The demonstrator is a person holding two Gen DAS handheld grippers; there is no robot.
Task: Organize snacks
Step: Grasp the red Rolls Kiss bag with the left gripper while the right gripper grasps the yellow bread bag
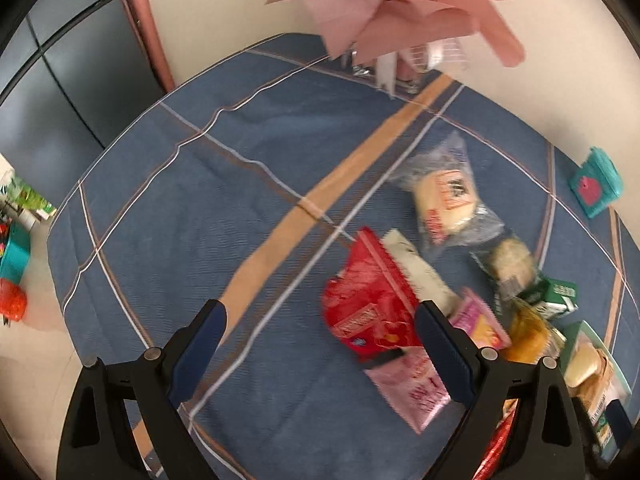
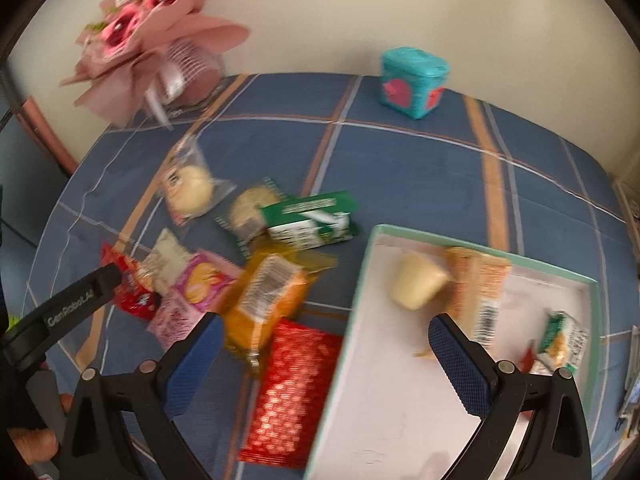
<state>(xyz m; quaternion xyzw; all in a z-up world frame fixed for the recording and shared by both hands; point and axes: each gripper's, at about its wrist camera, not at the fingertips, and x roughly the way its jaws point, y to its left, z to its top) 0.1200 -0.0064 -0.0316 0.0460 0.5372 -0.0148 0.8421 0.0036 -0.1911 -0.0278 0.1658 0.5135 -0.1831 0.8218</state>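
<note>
In the left wrist view my left gripper (image 1: 322, 320) is open above the blue checked cloth (image 1: 240, 200). A red snack packet (image 1: 372, 308) lies just inside its right finger, ungripped, with a pink packet (image 1: 416, 392) and a white packet (image 1: 416, 272) beside it. My right gripper (image 2: 326, 332) is open too, straddling a red patterned packet (image 2: 292, 388) and the left rim of a shallow teal-edged box (image 2: 360, 300). The box holds a pale cup (image 2: 416, 284), an orange wafer pack (image 2: 480, 288) and a small green-white packet (image 2: 564, 340). An orange bag (image 2: 268, 300) lies by the left finger.
A wrapped bun (image 2: 188, 188), a round cake packet (image 2: 248, 208) and a green carton (image 2: 312, 220) lie further back. A teal tin (image 2: 412, 80) and a pink bouquet (image 2: 140, 48) stand by the wall. A hand (image 2: 36, 440) holds the left gripper's finger (image 2: 100, 280) at lower left.
</note>
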